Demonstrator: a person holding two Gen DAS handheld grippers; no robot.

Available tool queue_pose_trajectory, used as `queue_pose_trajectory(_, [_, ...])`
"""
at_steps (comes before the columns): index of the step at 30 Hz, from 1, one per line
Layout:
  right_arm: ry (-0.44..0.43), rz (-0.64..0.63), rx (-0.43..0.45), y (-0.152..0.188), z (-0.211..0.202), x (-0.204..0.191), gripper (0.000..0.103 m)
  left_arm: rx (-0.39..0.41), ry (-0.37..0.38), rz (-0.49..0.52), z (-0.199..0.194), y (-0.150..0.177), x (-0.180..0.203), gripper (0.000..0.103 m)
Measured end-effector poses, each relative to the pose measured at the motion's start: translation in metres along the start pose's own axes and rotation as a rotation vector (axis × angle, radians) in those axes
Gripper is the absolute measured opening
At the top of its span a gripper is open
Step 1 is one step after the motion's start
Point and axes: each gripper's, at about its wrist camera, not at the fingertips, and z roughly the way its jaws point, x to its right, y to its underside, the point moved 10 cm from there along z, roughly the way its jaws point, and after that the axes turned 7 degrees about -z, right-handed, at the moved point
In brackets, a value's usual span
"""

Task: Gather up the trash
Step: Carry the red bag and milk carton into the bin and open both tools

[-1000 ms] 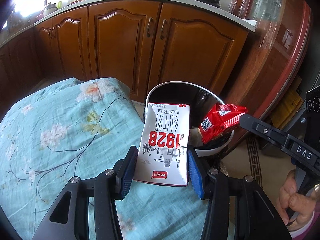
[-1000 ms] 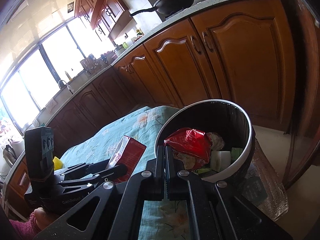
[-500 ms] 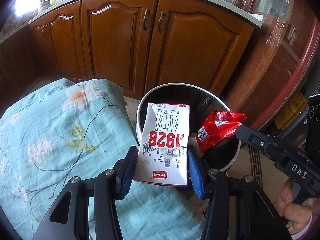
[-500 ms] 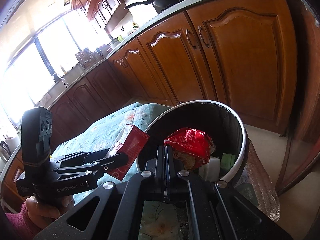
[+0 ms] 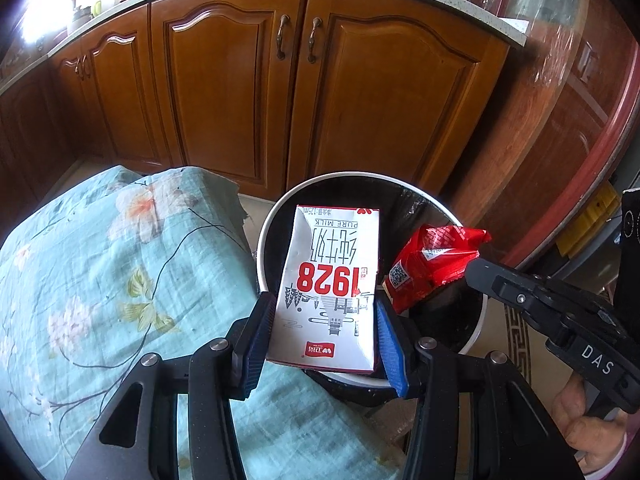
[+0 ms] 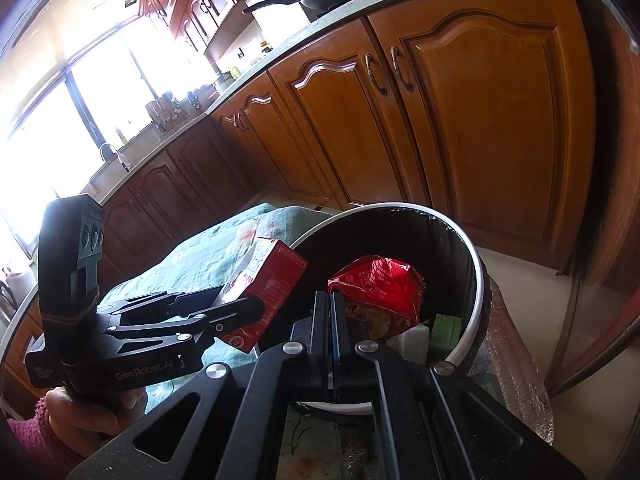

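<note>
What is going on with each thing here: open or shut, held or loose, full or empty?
Left hand-held gripper: shut on the milk carton.
Milk carton: held above the bin's near rim, dented.
Right hand-held gripper: shut on the red wrapper.
Red wrapper: crumpled, held over the bin.
Bin: lidless, some rubbish inside.
Cabinet doors: closed.

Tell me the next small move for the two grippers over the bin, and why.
Probably open the right gripper: its fingers pinch the red wrapper already above the trash bin, so it should drop inside. The left gripper holds the milk carton over the rim, likely next.
</note>
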Motion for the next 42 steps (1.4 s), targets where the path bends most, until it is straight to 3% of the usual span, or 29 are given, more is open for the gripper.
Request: queue_pose_trajectory(42, [0.023, 0.018, -0.055, 0.003, 0.012, 0.019, 0.001, -0.039, -0.030, 0.053, 0.017, -0.007, 0.012, 0.048])
